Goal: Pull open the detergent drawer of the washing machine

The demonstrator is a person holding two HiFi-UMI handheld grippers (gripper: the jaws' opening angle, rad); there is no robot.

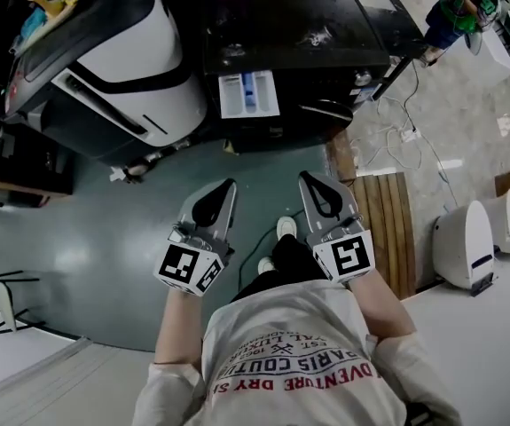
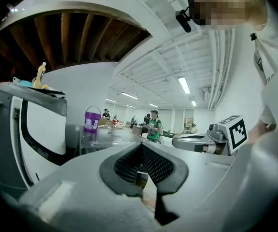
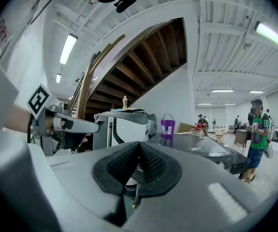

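From the head view I see the detergent drawer (image 1: 248,94) standing pulled out of the black washing machine (image 1: 308,16). It is a white tray with a blue insert in its middle compartment, jutting toward me over the green floor (image 1: 104,264). My left tool (image 1: 227,186) and right tool (image 1: 305,178) hang side by side, well apart from the drawer, each with its jaws pressed together on nothing. In both gripper views the tool's own grey body fills the lower frame and hides the drawer. There I catch only the machine's dark top and the purple tub (image 3: 167,128) on it. The machine's front below the drawer is too dark to make out.
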